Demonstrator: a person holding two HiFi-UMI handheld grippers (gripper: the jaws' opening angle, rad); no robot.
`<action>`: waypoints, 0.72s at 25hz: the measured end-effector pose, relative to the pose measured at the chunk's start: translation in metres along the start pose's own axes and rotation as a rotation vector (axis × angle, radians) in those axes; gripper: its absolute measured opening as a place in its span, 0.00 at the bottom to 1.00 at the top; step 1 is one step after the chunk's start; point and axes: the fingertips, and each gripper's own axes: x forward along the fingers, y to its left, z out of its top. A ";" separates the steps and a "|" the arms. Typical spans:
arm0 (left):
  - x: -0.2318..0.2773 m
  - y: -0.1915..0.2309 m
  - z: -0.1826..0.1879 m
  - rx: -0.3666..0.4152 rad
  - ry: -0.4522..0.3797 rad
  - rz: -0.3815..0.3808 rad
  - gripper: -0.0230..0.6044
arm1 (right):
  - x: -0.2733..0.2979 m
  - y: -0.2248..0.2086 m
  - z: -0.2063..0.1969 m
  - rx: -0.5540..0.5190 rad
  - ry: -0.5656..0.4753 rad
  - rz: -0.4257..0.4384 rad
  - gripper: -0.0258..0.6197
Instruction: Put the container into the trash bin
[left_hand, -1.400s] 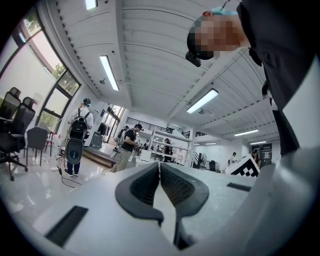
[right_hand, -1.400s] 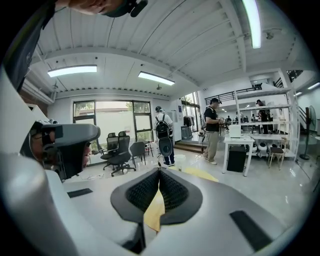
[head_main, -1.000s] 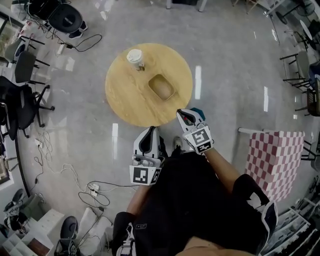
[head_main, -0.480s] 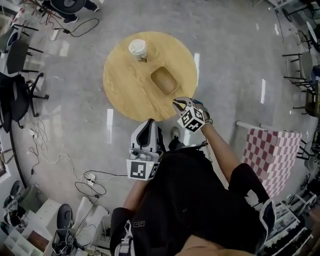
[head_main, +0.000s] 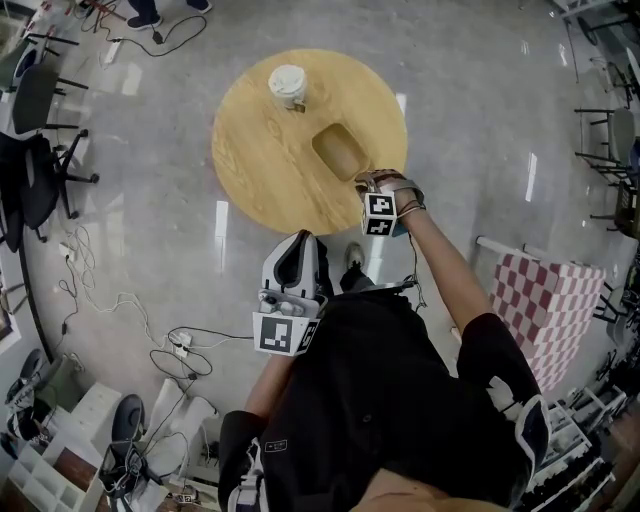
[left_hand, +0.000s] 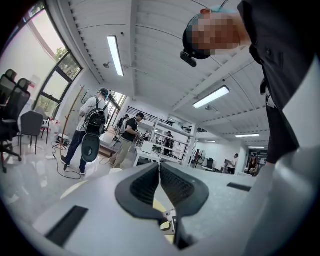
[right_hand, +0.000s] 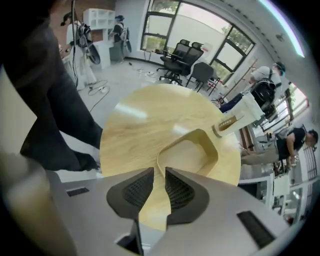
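A shallow tan container (head_main: 345, 152) lies empty on the round wooden table (head_main: 255, 170). It shows again in the right gripper view as the container (right_hand: 192, 150) just beyond the jaws. My right gripper (head_main: 370, 182) points steeply down over the table's near edge, a little short of the container. Its jaws are opening, and between the right gripper's pads (right_hand: 159, 181) there is a narrow gap with nothing in it. My left gripper (head_main: 298, 242) is held level by my body, off the table. In its own view the left gripper (left_hand: 160, 172) is shut and empty.
A lidded paper cup (head_main: 288, 85) stands at the table's far side, also seen as the cup (right_hand: 240, 117). A red-and-white checkered box (head_main: 550, 305) stands on the floor to my right. Office chairs (head_main: 40, 170) and cables (head_main: 110, 300) lie to the left. People (left_hand: 92, 127) stand farther off.
My right gripper has dropped toward the table, rolled to point down, and parted its jaws slightly. The left gripper has shifted a little by my body.
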 end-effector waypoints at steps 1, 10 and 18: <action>0.000 0.001 -0.001 -0.003 0.002 0.001 0.07 | 0.006 0.000 -0.005 -0.035 0.021 0.000 0.19; -0.005 0.010 -0.002 -0.016 0.017 0.006 0.07 | 0.045 0.000 -0.017 -0.174 0.113 -0.011 0.21; -0.011 0.015 -0.002 -0.017 0.017 0.009 0.07 | 0.046 0.005 -0.013 -0.166 0.103 -0.053 0.13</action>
